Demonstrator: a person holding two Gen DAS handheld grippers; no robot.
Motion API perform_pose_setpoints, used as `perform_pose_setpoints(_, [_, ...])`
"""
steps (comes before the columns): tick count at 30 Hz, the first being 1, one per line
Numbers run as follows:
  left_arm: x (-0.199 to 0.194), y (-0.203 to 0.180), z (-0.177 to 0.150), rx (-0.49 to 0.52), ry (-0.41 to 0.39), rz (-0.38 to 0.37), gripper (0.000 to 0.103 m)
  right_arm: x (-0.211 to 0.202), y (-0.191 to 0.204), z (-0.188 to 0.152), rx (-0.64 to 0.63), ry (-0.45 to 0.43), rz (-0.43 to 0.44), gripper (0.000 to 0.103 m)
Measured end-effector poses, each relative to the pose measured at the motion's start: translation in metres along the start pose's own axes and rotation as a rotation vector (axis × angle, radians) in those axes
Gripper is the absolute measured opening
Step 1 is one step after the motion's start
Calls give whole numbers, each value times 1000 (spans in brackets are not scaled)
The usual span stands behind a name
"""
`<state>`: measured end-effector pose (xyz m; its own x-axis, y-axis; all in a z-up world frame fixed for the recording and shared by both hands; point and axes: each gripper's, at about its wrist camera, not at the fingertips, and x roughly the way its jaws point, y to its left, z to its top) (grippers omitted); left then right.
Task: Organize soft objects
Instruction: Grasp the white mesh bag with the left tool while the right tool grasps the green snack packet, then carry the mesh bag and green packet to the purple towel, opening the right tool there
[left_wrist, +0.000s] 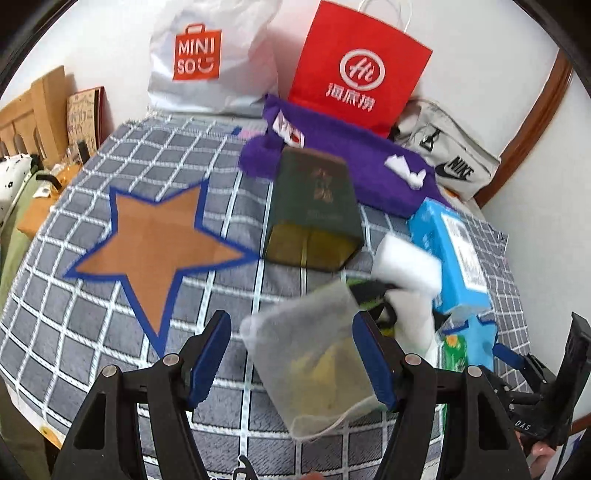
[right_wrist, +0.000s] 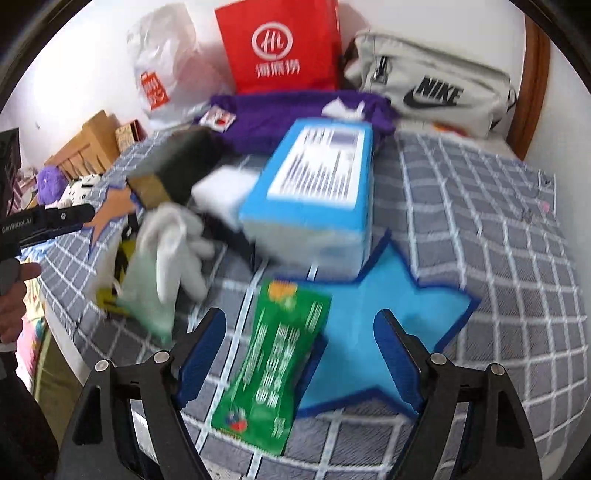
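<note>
Left gripper (left_wrist: 291, 354): your jaws stand wide apart. A translucent mesh pouch (left_wrist: 314, 362) with something yellow inside lies between them; its right edge looks to touch the right blue pad, and the left pad stands clear of it. The picture is blurred there, so you cannot say the touch is firm.

Right gripper (right_wrist: 299, 354): your jaws are also wide apart and clamp nothing. The green sachet (right_wrist: 273, 365) lies flat on the bed between them, nearer the left finger; whether it touches is not clear.

Blue star (right_wrist: 373, 332): this cut-out lies on the checked bedcover (right_wrist: 498, 229), partly under the sachet and under your right finger.

White gloves (right_wrist: 177, 240): they lie in a loose heap to the left of the sachet, beside a pale green mesh bag.

Blue tissue pack (right_wrist: 317, 184): it rests just behind the blue star, label side up. A white sponge block (left_wrist: 406, 266) lies against its left side.

Dark green box (left_wrist: 314, 214): it stands tilted in the middle of the bed, its open gold end toward you.

Brown star (left_wrist: 155, 236): it lies flat to the left of the box, one tip close to it.

Purple plush cloth (left_wrist: 332, 158): it stretches behind the box and the tissue pack.

At the wall: a white MINISO bag (left_wrist: 207, 62), a red paper bag (left_wrist: 358, 70) and a grey Nike bag (right_wrist: 432, 88) stand behind the cloth.
</note>
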<state>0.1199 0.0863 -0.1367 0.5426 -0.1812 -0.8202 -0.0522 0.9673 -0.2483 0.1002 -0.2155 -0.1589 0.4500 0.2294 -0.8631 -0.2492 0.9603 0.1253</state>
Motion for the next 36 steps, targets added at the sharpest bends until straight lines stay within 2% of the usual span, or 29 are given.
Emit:
perform_pose_setpoints(3, [3,3,-10,-8,11,-3,67,10,5,-11,0,21,-14,82])
perform_pose_setpoints(6, [6,2,-15,2,23,-38,67,22,9,-20,9,39,-4,82])
perform_pose_setpoints(10, [11,-2,-19,14,25,-64,67,25,23,-29,-62,-20,-83,81])
perform_pose_setpoints(13, [21,-8,-21,34,58,-81,67,24,25,-29,-71,-41,-90,71])
perform_pose_setpoints(15, [29,-13,-23,48,68,-78,69,23,24,-28,-65,-48,-97,60])
perform_pose_setpoints(19, [42,-19,-25,56,89,-75,69,22,17,-25,-49,-58,-99,48])
perform_pose_setpoints(23, [42,-21,-24,51,26,-65,67,21,15,-23,-50,-61,-103,38])
perform_pose_setpoints(25, [37,-19,-24,49,9,-98,46,20,10,-23,-53,-66,-86,36])
perform_pose_setpoints(26, [34,-17,-23,51,8,-108,41,19,9,-23,-51,-69,-81,34])
perform_pose_setpoints(27, [32,-15,-22,51,2,-110,30,19,6,-23,-47,-72,-74,33])
perform_pose_setpoints(28, [30,-13,-22,51,-2,-113,24,19,5,-23,-43,-72,-68,33])
perform_pose_setpoints(29, [28,-10,-22,47,-5,-121,22,19,3,-22,-40,-72,-64,32])
perform_pose_setpoints(31, [23,-2,-21,28,-16,-128,12,19,1,-22,-34,-72,-63,31])
perform_pose_setpoints(36, [20,15,-20,15,-30,-70,7,17,-3,-21,-21,-73,-70,31])
